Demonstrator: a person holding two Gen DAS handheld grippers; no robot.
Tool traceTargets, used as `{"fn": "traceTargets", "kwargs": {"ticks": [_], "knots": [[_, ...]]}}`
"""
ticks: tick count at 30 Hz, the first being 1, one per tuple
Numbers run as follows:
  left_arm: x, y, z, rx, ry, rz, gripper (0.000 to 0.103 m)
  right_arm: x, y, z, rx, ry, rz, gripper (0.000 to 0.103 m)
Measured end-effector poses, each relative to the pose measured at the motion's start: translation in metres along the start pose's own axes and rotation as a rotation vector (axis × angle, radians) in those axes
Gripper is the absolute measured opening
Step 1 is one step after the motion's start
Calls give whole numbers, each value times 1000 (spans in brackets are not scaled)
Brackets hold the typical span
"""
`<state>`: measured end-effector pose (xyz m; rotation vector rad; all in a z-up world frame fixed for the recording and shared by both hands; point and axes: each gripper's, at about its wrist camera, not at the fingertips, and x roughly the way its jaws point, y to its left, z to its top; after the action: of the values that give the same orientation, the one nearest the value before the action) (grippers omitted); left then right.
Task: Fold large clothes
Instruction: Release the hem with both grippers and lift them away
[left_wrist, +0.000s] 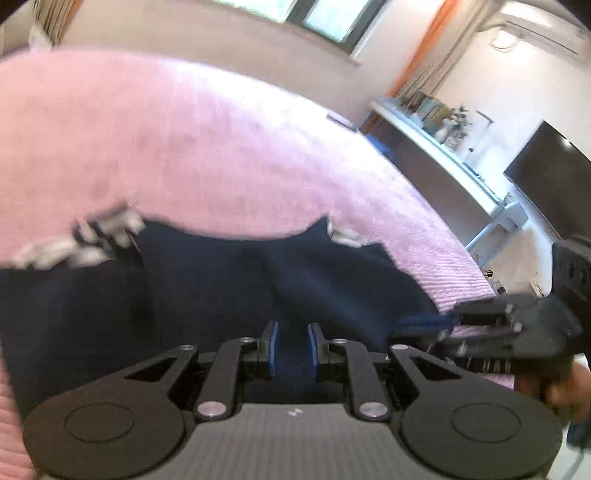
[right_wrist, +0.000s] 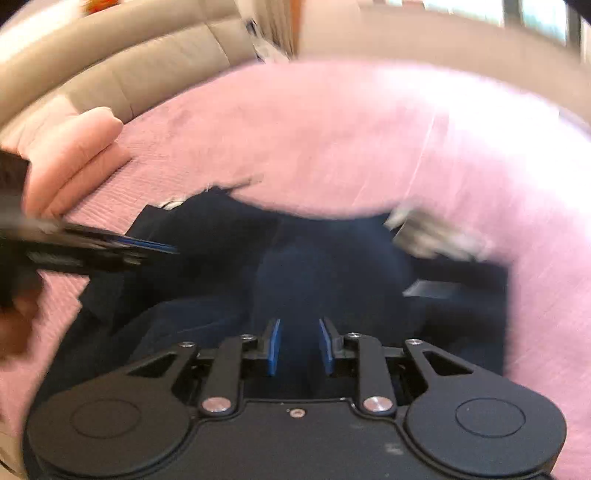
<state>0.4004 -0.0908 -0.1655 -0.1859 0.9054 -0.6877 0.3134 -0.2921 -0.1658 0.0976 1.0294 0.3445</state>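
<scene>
Navy garment (left_wrist: 207, 291) lies ahead of both parted jaws, seemingly ungripped.

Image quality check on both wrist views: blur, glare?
Left wrist: dark navy garment and pink textured bedspread smeared by motion, window blown out. Right wrist: heavier smear; only the right claw stays crisp; fisheye bends the bed edge.

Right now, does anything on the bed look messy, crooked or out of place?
The dark navy garment lies bunched and creased on the pink bedspread, not spread flat, with striped trim rumpled along its far edge. Both pictures are motion-blurred, so finer damage can't be judged. Both the left gripper and the right gripper are open above it.
</scene>
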Motion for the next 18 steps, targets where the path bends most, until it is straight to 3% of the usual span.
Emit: {"fn": "traceTargets", "kwargs": {"ticks": [2,4,7,9,11,15,18], "knots": [[15,5,-23,-15,79,4,17,19,-7,-15,24,78,-10,30],[11,11,-57,-5,134,1,15,12,-12,-37,53,86,-6,29],[-20,16,-82,-44,128,2,15,-6,-13,-50,61,145,-63,31],[-41,15,-80,-64,133,42,15,-22,-15,-45,67,140,-70,36],[-59,7,-72,-30,108,98,14,-41,-5,-24,54,65,-50,37],[-65,-9,-39,-2,4,19,19,-26,32,3,0,-22,44,53],[-32,-22,-39,6,33,-3,21,11,47,-10,-37,51,51,51]]}}
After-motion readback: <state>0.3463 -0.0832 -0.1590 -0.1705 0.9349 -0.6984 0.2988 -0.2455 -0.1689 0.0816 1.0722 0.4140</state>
